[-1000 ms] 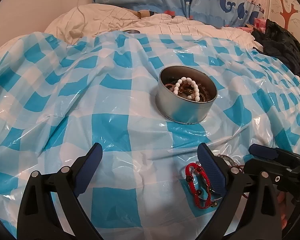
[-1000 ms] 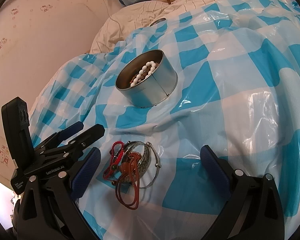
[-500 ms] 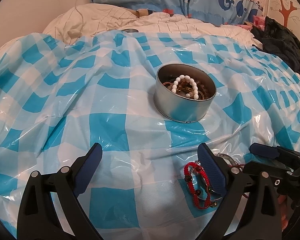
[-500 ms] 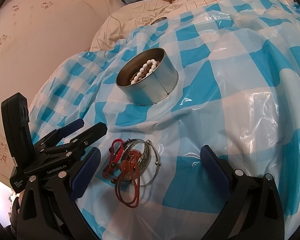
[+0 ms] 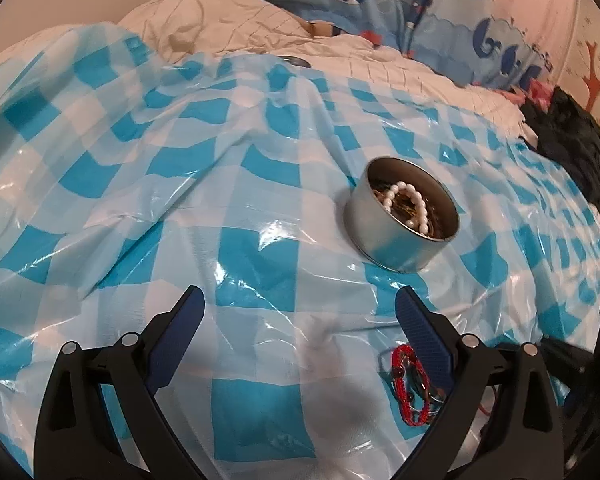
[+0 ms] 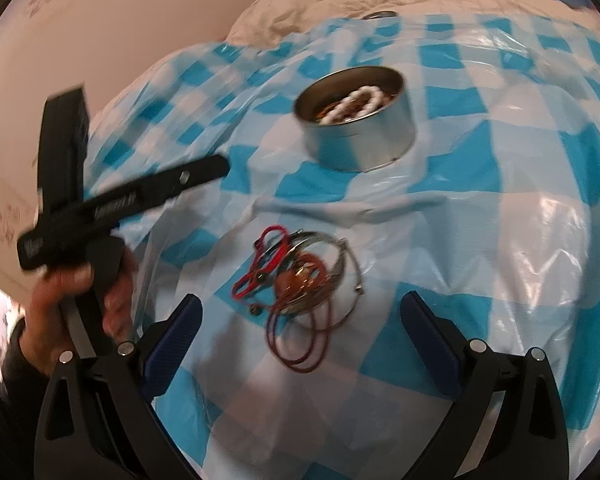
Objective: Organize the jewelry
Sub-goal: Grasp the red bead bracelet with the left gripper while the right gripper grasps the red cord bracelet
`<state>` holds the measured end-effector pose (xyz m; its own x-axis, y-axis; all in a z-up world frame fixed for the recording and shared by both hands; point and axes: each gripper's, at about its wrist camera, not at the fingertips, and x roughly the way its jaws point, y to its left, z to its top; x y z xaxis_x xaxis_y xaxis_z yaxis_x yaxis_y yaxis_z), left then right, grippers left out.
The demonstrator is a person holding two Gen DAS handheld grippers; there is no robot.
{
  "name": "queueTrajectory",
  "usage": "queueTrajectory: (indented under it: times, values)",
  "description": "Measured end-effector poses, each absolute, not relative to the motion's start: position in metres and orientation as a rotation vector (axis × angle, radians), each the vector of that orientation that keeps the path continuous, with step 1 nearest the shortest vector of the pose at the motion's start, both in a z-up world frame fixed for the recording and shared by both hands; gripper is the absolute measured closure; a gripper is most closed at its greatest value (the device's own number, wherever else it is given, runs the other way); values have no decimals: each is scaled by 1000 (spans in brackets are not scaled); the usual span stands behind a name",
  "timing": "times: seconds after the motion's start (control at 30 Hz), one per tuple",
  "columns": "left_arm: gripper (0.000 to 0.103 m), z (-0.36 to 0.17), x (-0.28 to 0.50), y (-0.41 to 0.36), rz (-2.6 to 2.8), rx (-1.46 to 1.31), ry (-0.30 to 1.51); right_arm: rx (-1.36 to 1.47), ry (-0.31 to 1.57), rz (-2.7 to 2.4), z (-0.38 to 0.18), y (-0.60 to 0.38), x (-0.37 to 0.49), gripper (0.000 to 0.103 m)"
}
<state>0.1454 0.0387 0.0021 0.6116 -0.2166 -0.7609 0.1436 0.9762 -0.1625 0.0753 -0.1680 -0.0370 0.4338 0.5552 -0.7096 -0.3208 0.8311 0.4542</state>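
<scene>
From my left wrist camera, the round tin [image 5: 400, 224] sits on the checked sheet [image 5: 148, 208] with a white bead bracelet [image 5: 408, 208] and brownish pieces inside. It has slid rightward in view since a second ago. My left gripper [image 5: 300, 320] gapes wide, empty; a red cord bracelet [image 5: 410, 384] lies by its right finger.

On the right wrist camera, the tangled jewellery pile [image 6: 300, 276] now sits centred before my right gripper [image 6: 300, 316], wide open, empty. Its dark red loops trail toward me. The left gripper has lifted, blurred.
</scene>
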Motion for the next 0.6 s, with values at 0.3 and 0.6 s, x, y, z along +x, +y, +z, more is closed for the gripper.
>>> queueTrajectory:
  times: [0.3, 0.6]
  values:
    - [11, 1, 151, 32, -217, -82, 898, 271, 1015, 559, -41, -173, 74, 66]
    - [11, -9, 150, 18, -397, -189, 984, 390, 913, 531, -27, -199, 75, 100]
